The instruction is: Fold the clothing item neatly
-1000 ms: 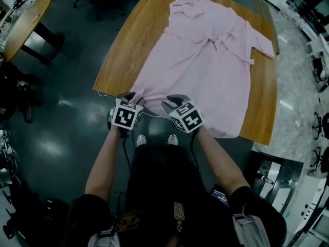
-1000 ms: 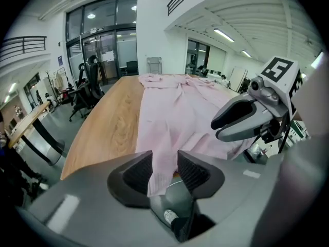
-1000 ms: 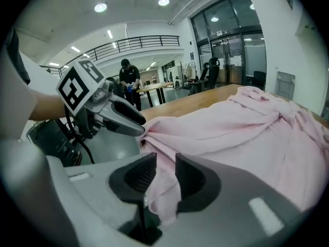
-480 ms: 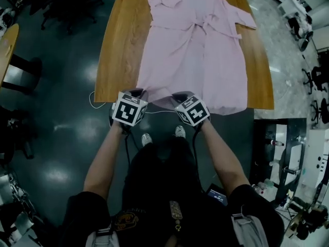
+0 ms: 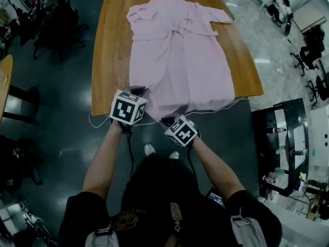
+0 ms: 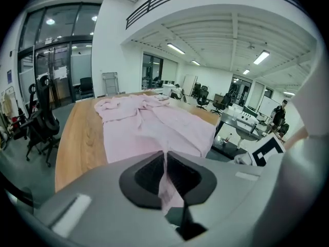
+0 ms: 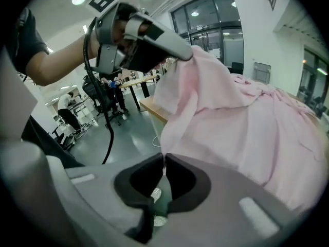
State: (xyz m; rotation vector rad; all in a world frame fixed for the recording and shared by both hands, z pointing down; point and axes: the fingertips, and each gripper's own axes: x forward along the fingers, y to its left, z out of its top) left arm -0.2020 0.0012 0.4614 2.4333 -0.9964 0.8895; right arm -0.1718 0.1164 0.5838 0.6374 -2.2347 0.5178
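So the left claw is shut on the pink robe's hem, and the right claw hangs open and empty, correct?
Not quite. The right gripper view shows the right claw shut on the hem of the pink robe, not open and empty. The left claw is shut on the hem too. Both have just been closing, fabric between their jaws.

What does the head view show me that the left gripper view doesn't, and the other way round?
Head view only: the person's white shoes and a thin white cable below the table's near edge. Left gripper view only: the jaws of the left gripper, just closed and pinching the hem of the pale pink robe, plus ceiling strip lights. Both: that robe spread on the brown wooden table.
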